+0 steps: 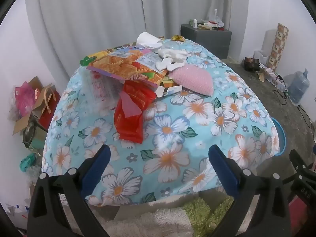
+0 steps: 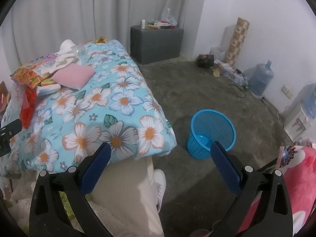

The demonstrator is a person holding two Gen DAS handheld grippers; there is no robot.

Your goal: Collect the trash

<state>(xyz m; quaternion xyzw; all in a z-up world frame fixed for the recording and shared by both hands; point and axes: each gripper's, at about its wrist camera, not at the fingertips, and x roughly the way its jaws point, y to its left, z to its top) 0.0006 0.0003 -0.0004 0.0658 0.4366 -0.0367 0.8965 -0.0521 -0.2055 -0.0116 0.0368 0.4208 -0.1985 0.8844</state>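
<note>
Trash pile (image 1: 136,73) on tabletop (image 1: 177,138) untouched | my left fingers (image 1: 94,169) and right fingers (image 2: 227,167) both released, empty | next: grasp red wrapper (image 1: 132,114), carry to blue basket (image 2: 212,132)

Pale grey curtain (image 1: 94,19) covers back wall; white wall (image 2: 266,19) to right. Floor (image 2: 197,90) rough grey concrete, cables trailing near wall. Dark grey cabinet (image 2: 157,43) in corner, small clutter on top. Patterned roll (image 2: 238,39) stands upright against wall, large water jug (image 2: 260,78) near it. Table under blue floral cloth (image 1: 177,130). Cardboard boxes and bags (image 1: 33,106) heaped at left. Soft, even light.
</note>
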